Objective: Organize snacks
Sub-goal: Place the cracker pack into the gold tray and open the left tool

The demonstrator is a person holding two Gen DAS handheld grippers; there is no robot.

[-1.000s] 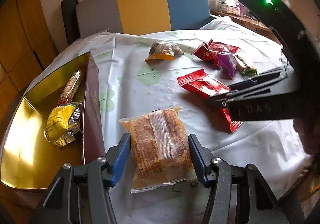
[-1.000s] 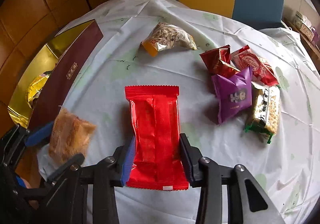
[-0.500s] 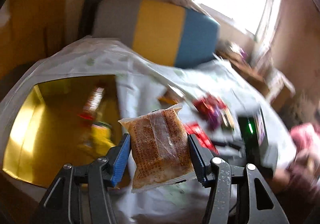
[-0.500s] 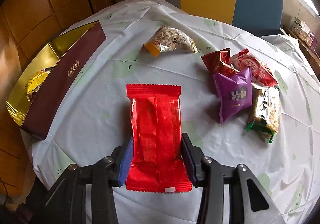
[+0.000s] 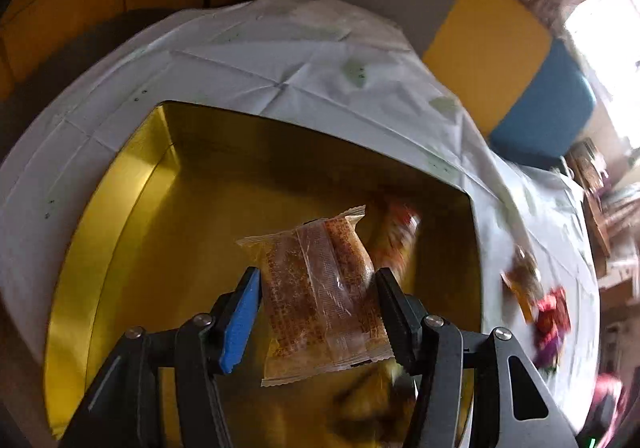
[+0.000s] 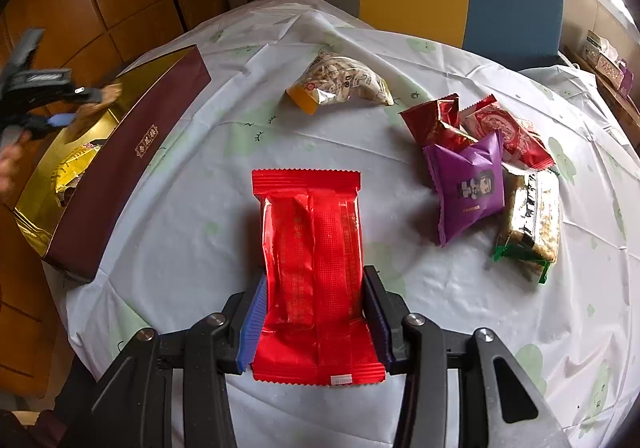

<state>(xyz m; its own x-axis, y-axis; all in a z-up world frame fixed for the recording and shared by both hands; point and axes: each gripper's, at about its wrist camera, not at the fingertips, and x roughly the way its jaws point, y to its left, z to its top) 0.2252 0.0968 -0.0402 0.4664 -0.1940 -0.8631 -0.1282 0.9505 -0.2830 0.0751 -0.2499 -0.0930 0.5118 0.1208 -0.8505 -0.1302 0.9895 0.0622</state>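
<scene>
The left gripper point(image 5: 318, 294) has its jaws clamped on a clear-wrapped brown cake packet point(image 5: 320, 300), held above the gold-lined gift box point(image 5: 120, 216) that sits at the bench's nine o'clock edge. To finish well, I would lower it toward the bare gold floor at ten o'clock of the packet, clear of the orange snack point(image 5: 394, 244) lying at two o'clock, then let go low so it lands flat.

The right gripper point(image 6: 314, 310) has its jaws closed on a red packet point(image 6: 314, 272) near the white-clothed bench point(image 6: 200, 248), next in line for the box.

Writing: gold characters on the box's maroon wall point(image 6: 146, 142) and small print on the red packet, both unreadable; the purple pouch point(image 6: 468, 184) bears a face logo.
</scene>
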